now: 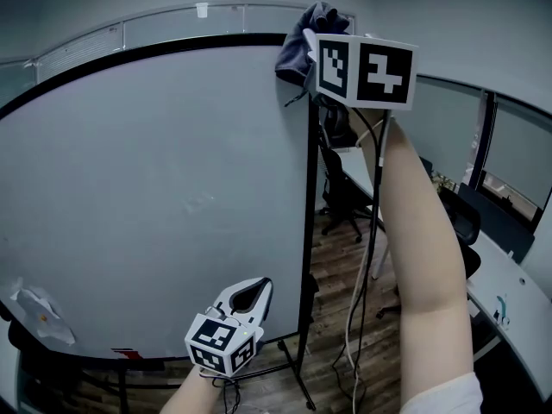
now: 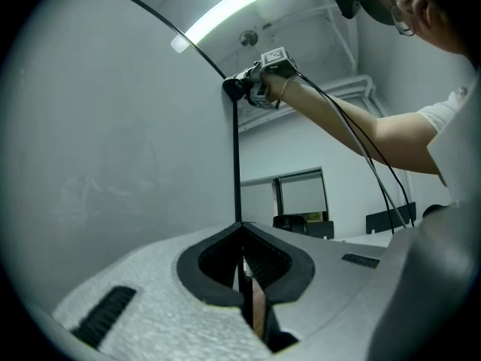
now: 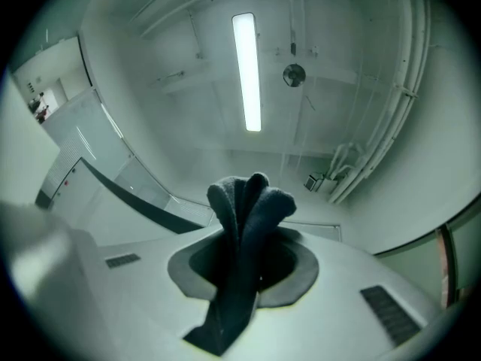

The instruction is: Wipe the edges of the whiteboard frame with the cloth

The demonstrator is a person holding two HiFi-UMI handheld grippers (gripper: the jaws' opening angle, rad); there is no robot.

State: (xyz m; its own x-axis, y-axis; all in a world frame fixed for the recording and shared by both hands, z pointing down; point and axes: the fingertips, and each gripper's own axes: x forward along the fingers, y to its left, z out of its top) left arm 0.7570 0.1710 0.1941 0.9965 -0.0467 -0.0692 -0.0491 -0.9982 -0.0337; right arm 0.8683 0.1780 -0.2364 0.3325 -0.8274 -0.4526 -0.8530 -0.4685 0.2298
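The whiteboard has a thin black frame and stands on a floor stand. My right gripper is raised to the board's top right corner and is shut on a dark cloth, which is bunched against that corner. In the right gripper view the cloth fills the jaws of the right gripper, and the frame's top edge runs off to the left. My left gripper hangs low before the board's lower right part, shut and empty. The left gripper looks up along the frame's right edge toward the cloth.
Right of the board stand black office chairs and a long white desk. A cable hangs from the raised gripper. The stand's leg rests on wood flooring. A pale crumpled item sits at the board's lower left.
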